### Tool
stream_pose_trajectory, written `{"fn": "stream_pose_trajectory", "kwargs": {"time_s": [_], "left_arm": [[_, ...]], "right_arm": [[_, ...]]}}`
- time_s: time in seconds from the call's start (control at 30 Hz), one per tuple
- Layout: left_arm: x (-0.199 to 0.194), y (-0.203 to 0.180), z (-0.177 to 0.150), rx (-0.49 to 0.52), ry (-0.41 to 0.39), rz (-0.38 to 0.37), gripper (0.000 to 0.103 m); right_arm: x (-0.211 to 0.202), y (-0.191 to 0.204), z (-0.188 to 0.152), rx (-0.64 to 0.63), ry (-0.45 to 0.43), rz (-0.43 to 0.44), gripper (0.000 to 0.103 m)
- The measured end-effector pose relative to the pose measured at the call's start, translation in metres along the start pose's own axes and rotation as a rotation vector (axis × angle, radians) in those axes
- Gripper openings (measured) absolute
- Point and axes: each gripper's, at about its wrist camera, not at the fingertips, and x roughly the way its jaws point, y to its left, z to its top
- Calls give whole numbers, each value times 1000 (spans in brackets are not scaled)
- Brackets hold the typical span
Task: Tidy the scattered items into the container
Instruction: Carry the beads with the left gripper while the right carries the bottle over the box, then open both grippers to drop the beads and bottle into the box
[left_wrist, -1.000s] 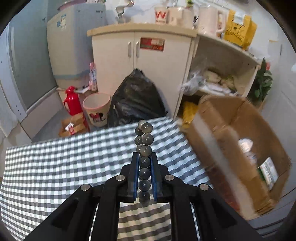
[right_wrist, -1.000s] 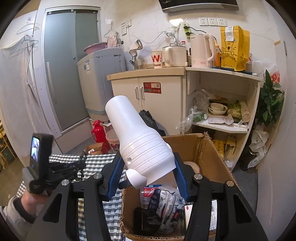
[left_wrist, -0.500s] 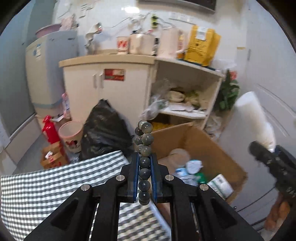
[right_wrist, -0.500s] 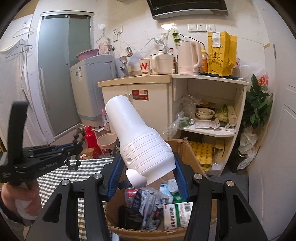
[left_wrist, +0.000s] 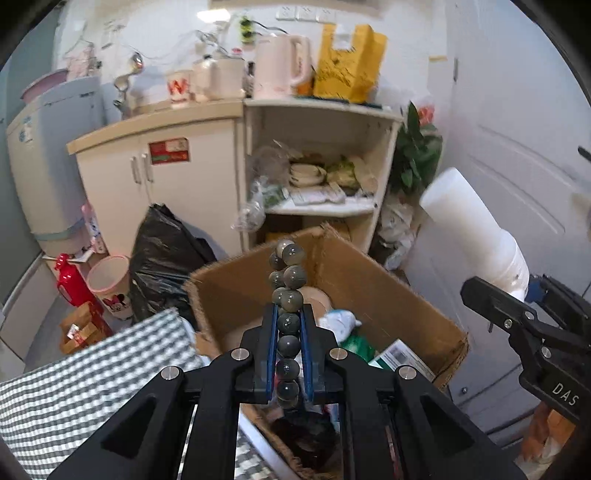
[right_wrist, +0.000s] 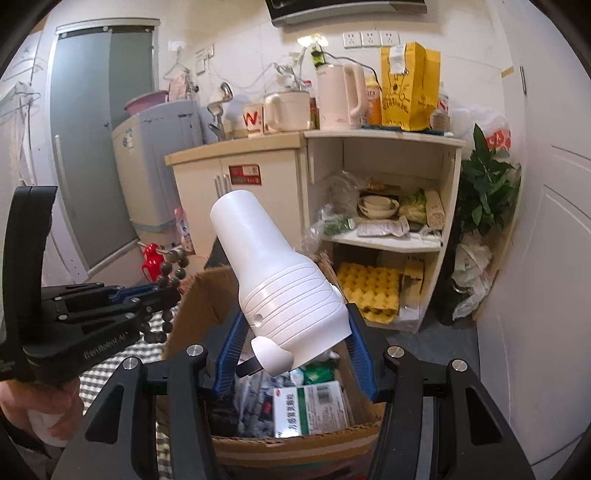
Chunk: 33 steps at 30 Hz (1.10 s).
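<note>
Between the blue-lined fingers of the left gripper (left_wrist: 289, 321), a string of dark beads (left_wrist: 287, 301) is pinched tight, its free end standing up past the fingertips in a curl of grey-green balls. Seen from the right wrist, the same beads (right_wrist: 170, 275) hang partly below the left gripper (right_wrist: 162, 293), which a hand (right_wrist: 40, 413) holds at the left edge of view. The right gripper (right_wrist: 293, 332) is clamped on the ribbed base of a white bottle (right_wrist: 275, 277), whose neck tilts up and to the left; from the left wrist that bottle (left_wrist: 476, 240) shows at the far right, above the black frame of the right gripper (left_wrist: 532, 295). Both grippers are poised over an open cardboard box (left_wrist: 369, 284), the beads near its left wall. Inside the box (right_wrist: 195, 314) lie packets, a green-and-white medicine carton (right_wrist: 312, 408) and crumpled wrappers. A checked tablecloth (left_wrist: 92, 376) meets the box on the left. Behind stand a black bin bag (left_wrist: 166, 258), a cream cabinet (left_wrist: 166, 177) and open shelves (right_wrist: 384, 236) with bowls and a yellow egg tray (right_wrist: 369, 291).
</note>
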Motion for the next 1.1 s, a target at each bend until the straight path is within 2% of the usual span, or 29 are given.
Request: {"fn": "stream_pose_trajectory", "kwargs": {"time_s": [0.4,0.5,0.6,0.63,0.73,0.8,0.93,1.0,1.07,1.1], "left_arm": [[61,-17,-15,13,140,-19,11],[74,-16,-17,7,173,-15,14],[79,-14,-19,-2,178,-20,25],[79,-13,-19,-4,176,-18,32],[78,-9,-17,-13,164,-8,38],[76,-4,-15,-23,155,9,47],[72,9,-11,-53,145,16,49],[68,13,-9,-60,136,21,49],[64,16,-6,-72,121,23,49],[61,17,-5,-79,113,26,49]], "right_arm": [[41,-14,-15,-3,103,-14,52],[50,-14,-17,-8,123,-15,52],[58,-13,-20,-14,143,-15,52],[60,-12,-21,-15,148,-15,52],[69,-9,-25,-19,168,-14,52],[73,-7,-26,-22,181,-15,52],[80,-3,-29,-27,205,-12,53],[82,-1,-28,-28,208,-13,56],[79,2,-25,-29,193,-36,73],[77,2,-24,-31,180,-52,75]]}}
